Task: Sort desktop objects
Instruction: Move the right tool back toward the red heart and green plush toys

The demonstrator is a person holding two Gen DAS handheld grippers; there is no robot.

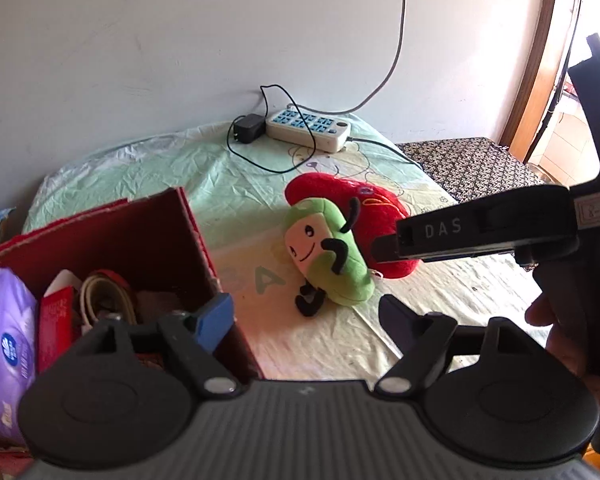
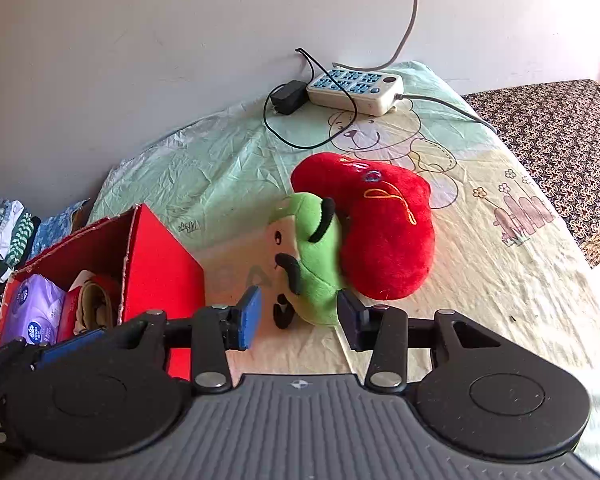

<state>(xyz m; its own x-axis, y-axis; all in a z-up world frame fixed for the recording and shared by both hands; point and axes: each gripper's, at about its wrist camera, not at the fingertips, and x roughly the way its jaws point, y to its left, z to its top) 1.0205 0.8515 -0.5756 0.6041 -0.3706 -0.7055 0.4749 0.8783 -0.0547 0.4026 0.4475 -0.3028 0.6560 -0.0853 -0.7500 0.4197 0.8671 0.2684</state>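
We see the green plush toy with a smiling face (image 2: 320, 264) standing on the pale printed tablecloth (image 2: 480, 280), leaning against a red heart-shaped plush cushion (image 2: 384, 232), beside the red cardboard box (image 1: 148, 240). Our right gripper (image 2: 300, 316) hangs released just before it; our left gripper (image 1: 304, 320) gapes empty.

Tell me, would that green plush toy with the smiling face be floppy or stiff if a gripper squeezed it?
Probably soft: the green plush toy has a fuzzy, stuffed-looking body, so it would likely squash between pads. Its thin black limbs look likely to dangle when lifted. It leans on the red plush heart cushion, so a push might topple it.
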